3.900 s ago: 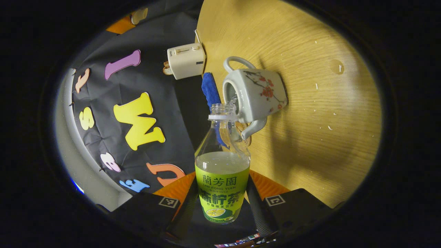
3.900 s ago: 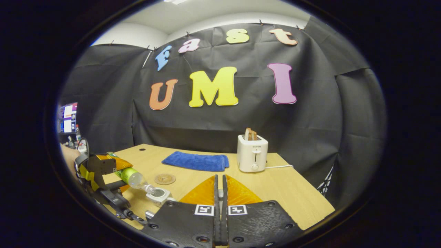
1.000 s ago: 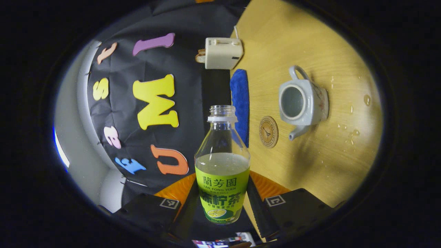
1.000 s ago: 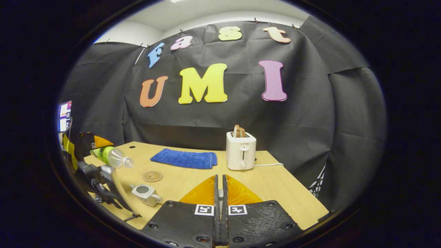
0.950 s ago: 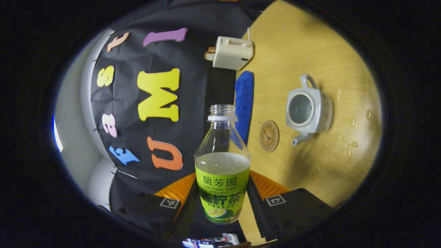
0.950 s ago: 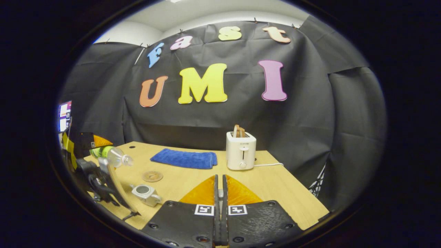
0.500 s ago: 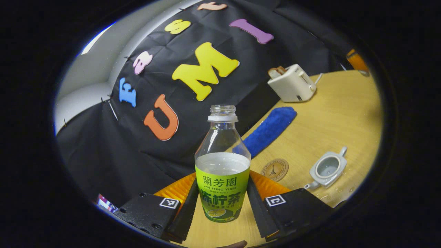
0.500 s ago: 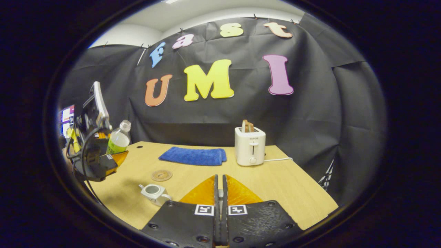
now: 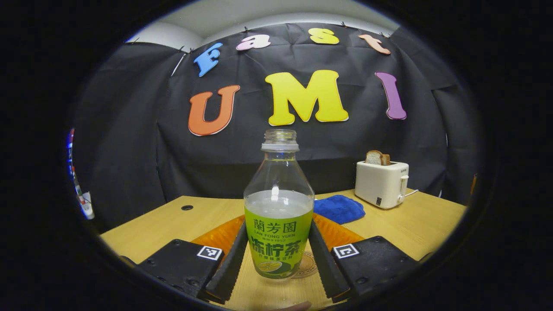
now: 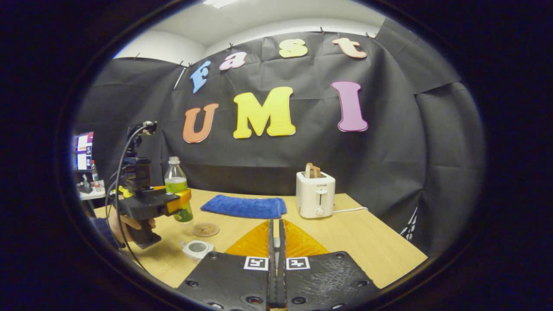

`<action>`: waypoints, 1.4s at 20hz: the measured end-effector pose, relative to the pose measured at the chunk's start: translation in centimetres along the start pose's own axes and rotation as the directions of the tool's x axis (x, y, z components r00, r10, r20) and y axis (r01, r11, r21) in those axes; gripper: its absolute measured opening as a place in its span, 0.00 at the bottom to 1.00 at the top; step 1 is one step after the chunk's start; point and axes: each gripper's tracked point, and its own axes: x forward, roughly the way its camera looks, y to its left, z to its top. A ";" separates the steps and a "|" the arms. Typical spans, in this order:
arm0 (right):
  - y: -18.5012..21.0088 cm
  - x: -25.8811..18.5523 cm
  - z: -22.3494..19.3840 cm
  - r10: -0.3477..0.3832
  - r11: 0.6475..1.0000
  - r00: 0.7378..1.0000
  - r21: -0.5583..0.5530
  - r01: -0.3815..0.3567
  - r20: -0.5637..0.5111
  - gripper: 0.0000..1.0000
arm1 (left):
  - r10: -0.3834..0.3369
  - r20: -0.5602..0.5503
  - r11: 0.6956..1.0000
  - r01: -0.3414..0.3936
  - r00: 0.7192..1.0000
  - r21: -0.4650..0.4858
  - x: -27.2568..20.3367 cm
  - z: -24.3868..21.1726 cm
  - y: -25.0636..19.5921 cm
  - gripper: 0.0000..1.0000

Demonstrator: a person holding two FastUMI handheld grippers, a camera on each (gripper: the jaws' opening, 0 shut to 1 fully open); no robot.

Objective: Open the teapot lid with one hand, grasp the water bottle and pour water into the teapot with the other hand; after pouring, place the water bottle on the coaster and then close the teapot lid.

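Wooden table [image 10: 371, 246], left claw [image 9: 278, 259] pinching upright water bottle [image 9: 278, 207], right claw [image 10: 275, 242] pressed together, teapot [image 10: 197, 249] lidless

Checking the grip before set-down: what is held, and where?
The left tongs clamp the clear, green-labelled plastic bottle at its labelled lower body.

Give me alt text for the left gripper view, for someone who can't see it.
The left tongs hold an upright, uncapped water bottle, about half full, above a wooden table. Behind it lie a blue towel and a white toaster holding bread.
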 end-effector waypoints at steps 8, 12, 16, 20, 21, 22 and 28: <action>-1.1 1.9 -2.3 -0.037 0.999 0.998 -0.010 0.036 -0.053 0.00 | -0.054 -0.027 0.996 0.052 0.998 -0.072 3.0 -2.2 -1.3 0.79; -0.7 2.0 -2.7 -0.034 0.999 0.998 -0.030 0.032 -0.058 0.00 | -0.073 -0.026 0.996 0.071 0.997 -0.060 3.4 -2.2 -1.9 0.79; -0.1 2.3 -3.2 -0.022 0.999 0.997 -0.039 0.020 -0.073 0.01 | -0.084 -0.041 0.994 0.081 0.996 -0.076 3.6 -2.7 -2.3 0.80; -0.2 2.4 -3.3 -0.021 0.999 0.997 -0.036 0.018 -0.079 0.01 | -0.082 -0.021 0.994 0.080 0.996 -0.070 3.2 -1.9 -2.3 0.81; -0.2 2.5 -3.4 -0.020 0.999 0.996 -0.034 0.017 -0.081 0.01 | -0.081 -0.016 0.995 0.080 0.997 -0.066 3.1 -1.7 -2.3 0.80; -0.2 2.5 -3.4 -0.021 0.999 0.996 -0.033 0.018 -0.082 0.01 | -0.083 -0.014 0.995 0.082 0.996 -0.061 2.9 -1.5 -2.4 0.81; 0.3 2.1 -2.9 -0.015 0.999 0.998 -0.040 0.012 -0.068 0.01 | -0.090 -0.009 0.996 0.090 0.996 -0.015 1.5 0.1 -2.5 0.97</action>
